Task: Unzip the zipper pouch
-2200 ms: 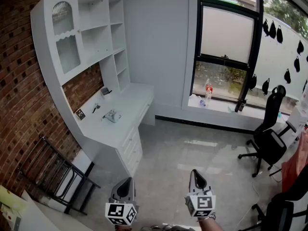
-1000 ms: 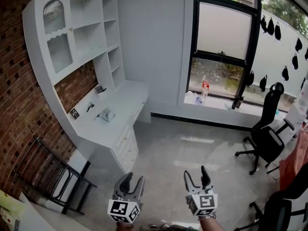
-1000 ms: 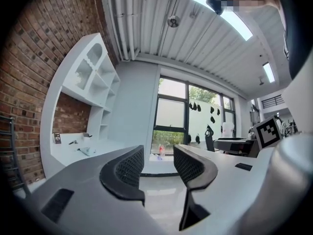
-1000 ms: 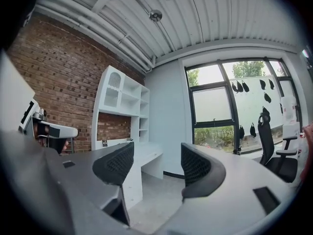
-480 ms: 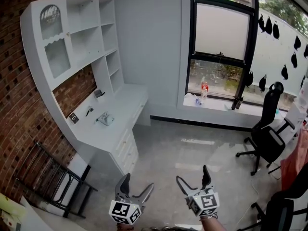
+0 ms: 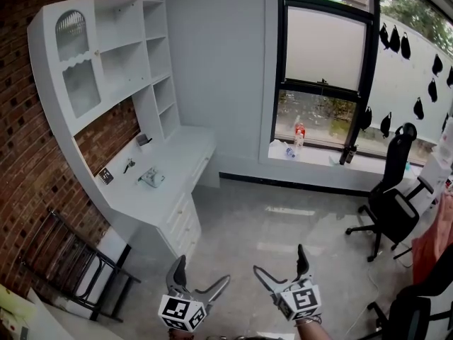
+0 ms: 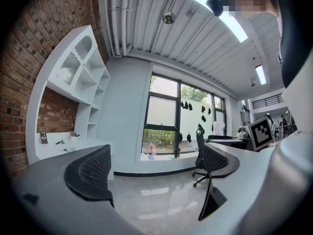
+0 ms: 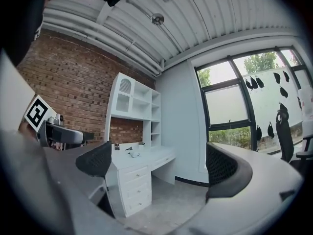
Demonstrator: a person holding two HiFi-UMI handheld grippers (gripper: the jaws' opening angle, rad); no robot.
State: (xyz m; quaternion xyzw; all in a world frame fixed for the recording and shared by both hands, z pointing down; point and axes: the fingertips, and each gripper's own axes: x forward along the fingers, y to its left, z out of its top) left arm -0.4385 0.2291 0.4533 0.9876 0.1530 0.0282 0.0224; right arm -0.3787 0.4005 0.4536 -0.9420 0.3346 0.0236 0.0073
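Plainly, no zipper pouch can be picked out with certainty. The likeliest candidate is a small pale item (image 6: 151, 178) lying on the white worktop (image 6: 180, 163) at the left of the head view. It is well apart from both grippers and too small to identify.

The left gripper (image 6: 202, 271) and the right gripper (image 6: 278, 261) sit at the bottom of that frame. Their jaws have just been opening and now stand spread wide, with nothing between them, only floor and far furniture beyond.

A pouch of this kind would probably be light, soft and prone to sliding or bunching. I judge one gripper should pinch the fabric beside the closed end of the zip while the other takes the slider tab.
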